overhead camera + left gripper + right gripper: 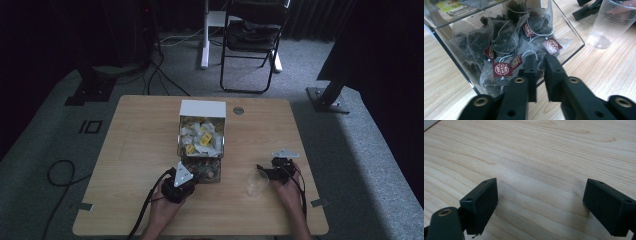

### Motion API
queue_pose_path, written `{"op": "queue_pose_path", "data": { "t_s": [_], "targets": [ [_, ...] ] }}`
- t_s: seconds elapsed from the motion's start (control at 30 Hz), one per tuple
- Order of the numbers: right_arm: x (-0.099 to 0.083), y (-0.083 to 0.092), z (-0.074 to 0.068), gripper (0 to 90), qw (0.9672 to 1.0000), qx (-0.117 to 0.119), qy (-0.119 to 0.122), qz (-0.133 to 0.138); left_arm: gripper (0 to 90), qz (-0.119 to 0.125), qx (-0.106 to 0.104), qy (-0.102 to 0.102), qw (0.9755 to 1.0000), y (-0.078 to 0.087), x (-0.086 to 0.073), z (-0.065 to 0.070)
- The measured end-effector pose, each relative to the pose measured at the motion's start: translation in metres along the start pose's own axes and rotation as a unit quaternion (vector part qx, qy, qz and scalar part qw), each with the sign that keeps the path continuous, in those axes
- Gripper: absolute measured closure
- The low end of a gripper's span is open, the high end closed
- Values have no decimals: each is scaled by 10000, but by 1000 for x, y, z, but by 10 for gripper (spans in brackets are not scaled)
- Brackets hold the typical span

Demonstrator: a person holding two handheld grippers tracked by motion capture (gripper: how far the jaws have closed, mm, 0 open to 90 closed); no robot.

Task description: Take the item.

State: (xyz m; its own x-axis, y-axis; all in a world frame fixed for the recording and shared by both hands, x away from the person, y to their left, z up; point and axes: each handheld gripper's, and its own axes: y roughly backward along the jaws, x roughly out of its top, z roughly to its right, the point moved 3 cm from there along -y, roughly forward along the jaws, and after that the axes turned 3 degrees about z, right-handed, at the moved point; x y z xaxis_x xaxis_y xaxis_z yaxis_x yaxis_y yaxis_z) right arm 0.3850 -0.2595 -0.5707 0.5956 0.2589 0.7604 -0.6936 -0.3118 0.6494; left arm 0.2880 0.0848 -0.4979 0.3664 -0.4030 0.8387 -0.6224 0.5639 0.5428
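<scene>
The left gripper (539,58) is in the lower middle of the left gripper view, with its tips at the open mouth of the clear box (574,37). The jaws are nearly together; only a narrow gap remains, and I cannot tell for sure if a string or a corner of a tea bag is caught there. The box lies tilted on the table (140,150), probably so that the pyramid tea bags (504,40) slide toward the opening and are easy to pinch. I count about six dark red tags (502,69), so at least six bags are there, though some are hidden. In the high view a second compartment behind holds white and yellow packets (201,137), too many and too small to count. One clear plastic cup (256,182) lies at the lower right, just before the right gripper (265,172), whose jaws stand wide apart and hold nothing; probably it waits to steady the cup for the bag.
</scene>
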Motion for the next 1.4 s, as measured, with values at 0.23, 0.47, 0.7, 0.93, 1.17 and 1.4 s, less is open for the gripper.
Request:
{"op": "queue_pose_path", "data": {
  "t_s": [0.23,0.47,0.7,0.93,1.17,1.4],
  "targets": [
    [0,0,0,123,10000,0,0,1,900,21,44,19,10000,0,2,0],
    [0,0,0,123,10000,0,0,1,900,84,71,28,9999,3,6,-2],
    [0,0,0,123,10000,0,1,0,900,123,66,50,9999,6,7,-5],
    [0,0,0,123,10000,0,1,0,900,180,26,7,9998,8,10,-4],
    [0,0,0,123,10000,0,0,0,900,214,4,20,9998,10,12,-4],
    [0,0,0,123,10000,0,-1,0,900,253,-3,10,9997,13,15,-3]
  ]
}}
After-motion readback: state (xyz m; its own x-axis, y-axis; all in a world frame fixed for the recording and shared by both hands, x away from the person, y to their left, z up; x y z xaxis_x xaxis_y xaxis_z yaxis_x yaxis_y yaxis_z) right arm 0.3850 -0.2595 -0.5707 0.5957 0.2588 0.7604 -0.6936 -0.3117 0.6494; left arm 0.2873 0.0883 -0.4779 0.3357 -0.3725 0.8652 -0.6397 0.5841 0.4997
